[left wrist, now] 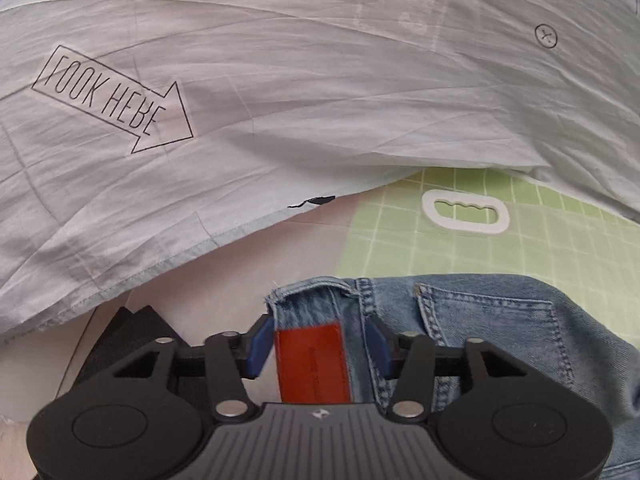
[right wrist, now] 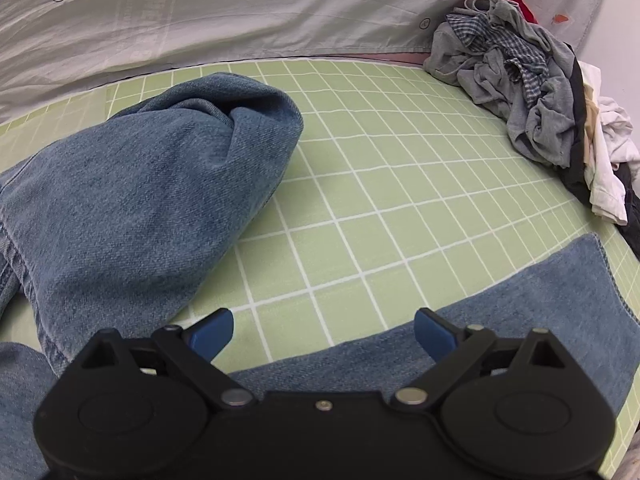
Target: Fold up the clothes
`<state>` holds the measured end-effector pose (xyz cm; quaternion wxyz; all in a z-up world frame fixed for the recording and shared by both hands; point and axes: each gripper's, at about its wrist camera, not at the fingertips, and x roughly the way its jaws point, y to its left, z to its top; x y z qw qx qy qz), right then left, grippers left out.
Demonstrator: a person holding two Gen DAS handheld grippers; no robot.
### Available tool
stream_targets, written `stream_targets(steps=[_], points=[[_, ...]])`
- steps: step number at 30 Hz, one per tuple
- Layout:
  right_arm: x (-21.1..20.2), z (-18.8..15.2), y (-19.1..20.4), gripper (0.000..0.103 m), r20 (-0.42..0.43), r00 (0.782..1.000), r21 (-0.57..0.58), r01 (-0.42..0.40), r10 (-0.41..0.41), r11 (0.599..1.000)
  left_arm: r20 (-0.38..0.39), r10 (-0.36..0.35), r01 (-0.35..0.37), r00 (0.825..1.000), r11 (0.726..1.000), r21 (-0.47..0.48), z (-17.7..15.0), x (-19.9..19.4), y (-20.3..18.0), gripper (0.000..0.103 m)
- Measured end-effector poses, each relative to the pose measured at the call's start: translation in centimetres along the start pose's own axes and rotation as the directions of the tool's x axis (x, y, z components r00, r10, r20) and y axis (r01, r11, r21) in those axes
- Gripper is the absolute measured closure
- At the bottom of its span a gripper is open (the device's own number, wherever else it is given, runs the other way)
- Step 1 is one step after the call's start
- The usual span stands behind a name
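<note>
Blue jeans [right wrist: 132,184] lie on a green gridded mat [right wrist: 380,184], one leg bunched at the left and the other leg [right wrist: 520,312] stretched flat under my right gripper. My right gripper [right wrist: 324,334] is open and empty, just above that flat leg. In the left wrist view the jeans' waistband [left wrist: 316,308] with its red-brown leather patch [left wrist: 312,364] sits between the blue pads [left wrist: 262,344] of my left gripper [left wrist: 320,346]. The jaws are partly open around the waistband; I cannot tell whether they pinch it.
A pale grey printed sheet [left wrist: 280,80] hangs over the mat's far side in both views. A white handle cut-out [left wrist: 464,212] is in the mat [left wrist: 440,240]. A pile of crumpled clothes [right wrist: 532,92] lies at the mat's far right corner.
</note>
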<state>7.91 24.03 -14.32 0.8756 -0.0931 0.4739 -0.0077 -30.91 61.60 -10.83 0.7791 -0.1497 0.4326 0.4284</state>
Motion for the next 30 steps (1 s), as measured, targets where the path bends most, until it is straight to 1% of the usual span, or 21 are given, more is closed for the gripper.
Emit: stream_targets(steps=[1, 4, 5, 7, 9, 11, 12, 13, 14, 15, 16, 17, 18, 20, 22, 23, 24, 26, 28, 29, 30], points=[[-0.1, -0.1, 0.0, 0.005, 0.001, 1.000, 0.004, -0.002, 0.002, 1.000, 0.009, -0.017, 0.017, 1.000, 0.999, -0.028, -0.9, -1.2, 0.0, 0.031], [-0.2, -0.4, 0.1, 0.005, -0.005, 1.000, 0.014, -0.021, 0.021, 1.000, 0.010, -0.086, 0.087, 0.996, 0.994, -0.064, -4.2, -4.7, -0.6, 0.030], [-0.3, -0.5, 0.2, 0.005, -0.007, 1.000, 0.017, -0.029, 0.029, 0.999, 0.006, -0.091, 0.092, 0.996, 0.994, -0.063, -5.6, -5.7, -1.1, 0.027], [-0.6, -0.8, 0.3, 0.005, -0.003, 0.999, 0.019, -0.052, 0.052, 0.998, -0.016, -0.065, 0.064, 0.998, 0.996, -0.059, -8.3, -7.4, -1.8, 0.024], [-1.2, -1.2, 0.5, 0.005, 0.007, 0.997, 0.012, -0.074, 0.074, 0.997, -0.044, -0.023, 0.019, 0.999, 0.996, -0.088, -11.1, -8.7, -1.9, 0.024], [-1.8, -1.7, 0.5, 0.005, 0.013, 0.995, 0.002, -0.096, 0.096, 0.995, -0.089, 0.031, -0.045, 0.996, 0.987, -0.157, -13.4, -9.6, -1.1, 0.024], [-2.0, -1.9, 0.5, 0.005, 0.015, 0.994, -0.003, -0.106, 0.106, 0.994, -0.106, 0.042, -0.063, 0.994, 0.978, -0.199, -14.2, -10.0, -0.3, 0.024], [-2.3, -2.1, 0.4, 0.005, 0.016, 0.993, -0.006, -0.115, 0.115, 0.993, -0.122, 0.049, -0.077, 0.991, 0.967, -0.242, -15.1, -10.4, 0.6, 0.024], [-2.6, -2.3, 0.3, 0.005, 0.018, 0.992, -0.008, -0.123, 0.123, 0.992, -0.124, 0.031, -0.067, 0.992, 0.953, -0.295, -15.8, -11.0, 1.7, 0.024], [-2.9, -2.6, 0.3, 0.005, 0.021, 0.991, -0.012, -0.130, 0.130, 0.991, -0.127, 0.010, -0.054, 0.992, 0.935, -0.351, -16.4, -11.3, 2.7, 0.023], [-3.1, -2.9, 0.2, 0.005, 0.023, 0.990, -0.017, -0.137, 0.138, 0.990, -0.129, -0.012, -0.042, 0.992, 0.913, -0.406, -17.0, -11.5, 3.8, 0.021], [-3.3, -3.3, 0.1, 0.005, 0.025, 0.989, -0.023, -0.144, 0.145, 0.989, -0.131, -0.033, -0.031, 0.991, 0.887, -0.460, -17.5, -11.7, 4.8, 0.019], [-3.5, -3.7, 0.0, 0.005, 0.026, 0.988, -0.029, -0.151, 0.151, 0.988, -0.142, -0.055, -0.026, 0.988, 0.857, -0.515, -18.0, -11.6, 5.7, 0.018], [-3.8, -4.5, -0.2, 0.005, 0.019, 0.987, -0.034, -0.157, 0.157, 0.987, -0.158, -0.107, -0.016, 0.982, 0.778, -0.628, -19.3, -11.0, 7.2, 0.018], [-4.2, -5.2, -0.7, 0.005, 0.017, 0.986, -0.023, -0.165, 0.165, 0.986, -0.162, -0.114, -0.036, 0.980, 0.702, -0.711, -20.5, -10.6, 7.9, 0.018], [-4.4, -5.4, -0.9, 0.005, 0.018, 0.986, -0.015, -0.168, 0.168, 0.986, -0.162, -0.123, -0.030, 0.979, 0.698, -0.716, -20.6, -10.3, 7.7, 0.018], [-4.5, -5.7, -1.2, 0.005, 0.018, 0.985, -0.006, -0.170, 0.170, 0.985, -0.164, -0.132, -0.026, 0.978, 0.699, -0.714, -20.6, -9.9, 7.4, 0.018], [-4.6, -5.9, -1.8, 0.005, 0.018, 0.985, 0.024, -0.172, 0.172, 0.985, -0.180, -0.151, -0.027, 0.972, 0.690, -0.724, -20.6, -9.3, 6.8, 0.018], [-4.8, -5.9, -2.4, 0.005, 0.023, 0.985, 0.051, -0.172, 0.171, 0.984, -0.169, -0.184, 0.002, 0.968, 0.682, -0.731, -20.7, -8.9, 6.3, 0.019], [-5.0, -6.1, -2.7, 0.005, 0.031, 0.985, 0.062, -0.170, 0.168, 0.984, -0.160, -0.185, 0.011, 0.970, 0.689, -0.725, -20.6, -8.9, 6.0, 0.020], [-5.3, -6.1, -2.9, 0.005, 0.038, 0.985, 0.066, -0.169, 0.166, 0.983, -0.146, -0.168, 0.014, 0.975, 0.701, -0.713, -20.6, -9.1, 5.8, 0.023]])
